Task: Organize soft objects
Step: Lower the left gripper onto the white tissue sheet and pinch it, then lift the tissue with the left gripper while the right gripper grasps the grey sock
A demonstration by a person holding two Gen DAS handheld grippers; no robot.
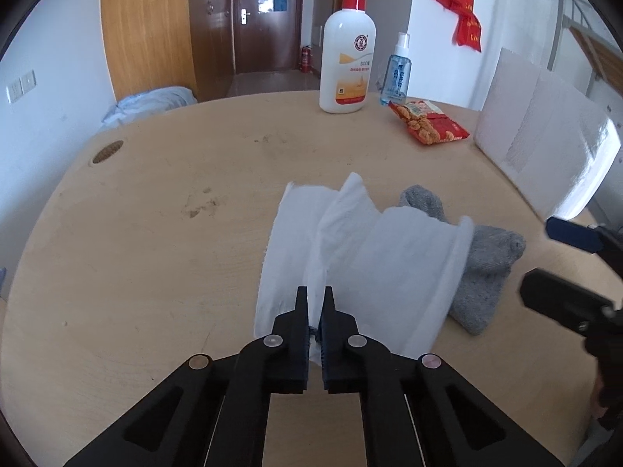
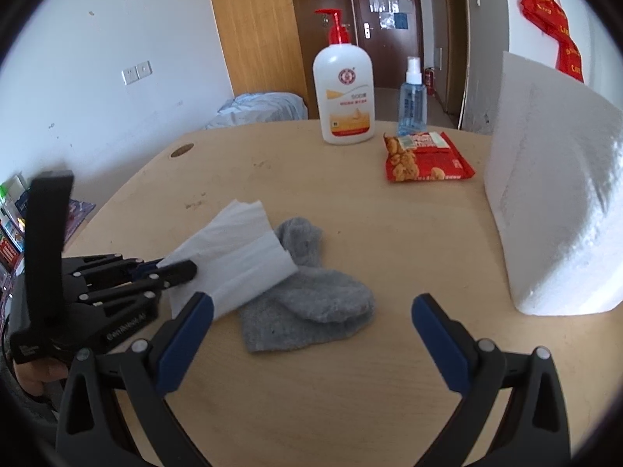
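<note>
Left gripper [image 1: 315, 296]: black fingers clenched on the near edge of the white tissue [image 1: 350, 257]; a fold of the paper is pinched between the tips.
Right gripper [image 2: 311, 307]: spread wide, blue-padded fingers holding nothing, hovering over the table just short of the grey sock [image 2: 311, 303].
Tissue: thin, crinkled white paper, folded in soft ridges; one end raised by the left gripper, the far side draped over the sock.
Sock: fuzzy grey knit, bent in an L shape, lying flat on the wooden table [image 1: 155, 253], partly under the tissue.
Only in the left wrist view: the pinch itself, seen from behind the fingers, and the right gripper's blue pad [image 1: 572, 233] entering at the right edge.
Only in the right wrist view: the left gripper [image 2: 190, 270] from the side, with its black linkage and the hand [image 2: 35, 377] below it, and the sock nearly whole.
Table: pale wood, rounded edge, faint smudges, a round cable hole [image 1: 108, 151] on the far left.
Containers: white pump bottle [image 1: 347, 62] with red pump and orange label, contents unseen; a small clear spray bottle [image 1: 397, 78] holding blue liquid just beside it.
Snack packet [image 1: 430, 122]: shiny red, flat, in front of the spray bottle.
Foam block [image 2: 557, 210]: white, grainy, upright at the right.
</note>
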